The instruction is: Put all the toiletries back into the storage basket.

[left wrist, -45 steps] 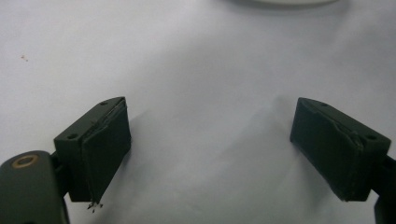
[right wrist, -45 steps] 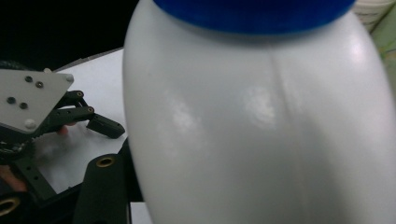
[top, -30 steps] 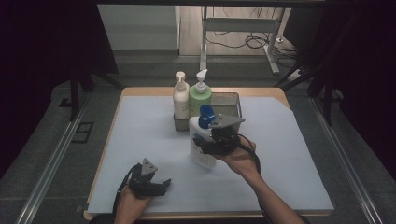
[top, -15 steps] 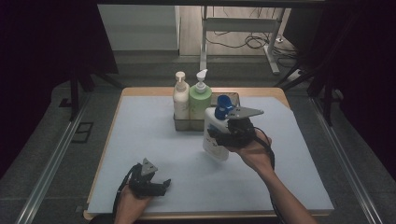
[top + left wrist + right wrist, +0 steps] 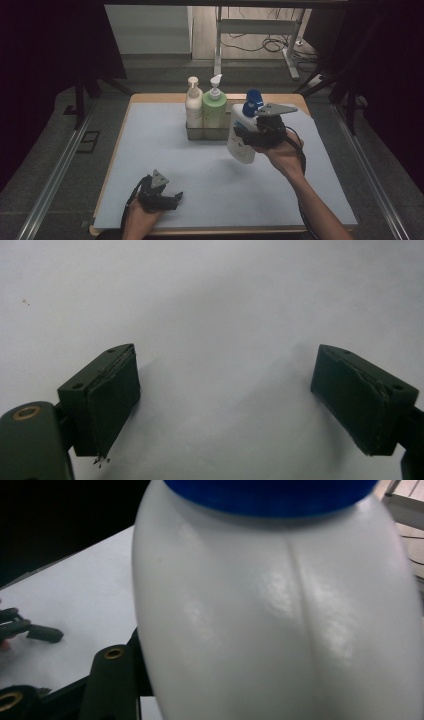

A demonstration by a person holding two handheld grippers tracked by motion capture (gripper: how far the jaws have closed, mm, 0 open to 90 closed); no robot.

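The right gripper (image 5: 250,134) holds a white bottle with a blue pump top (image 5: 241,135) clear of the tabletop (image 5: 165,150), its fingers pinching the bottle's body from the side. In the high view the bottle hangs tilted, its blue top toward the far edge and its base toward the person, just in front of and to the right of a grey wire basket (image 5: 210,132) that stands near the far edge of the tabletop. In that basket 2 pump bottles stand upright side by side and touching: a cream-white bottle (image 5: 193,107) on the left and a pale green bottle (image 5: 214,107) on the right. The held bottle is close to the green one but apart from it, beside the basket's right end. In the right gripper view the white bottle (image 5: 280,610) is very close to the camera, with the blue collar at the top edge and a moulded seam running down its glossy side. The left gripper (image 5: 167,199) rests low at the near left of the tabletop, well apart from the bottles, with a hand around its body. In the left gripper view its 2 black fingers (image 5: 107,400) are spread wide over the bare white surface (image 5: 215,315), with nothing between them.
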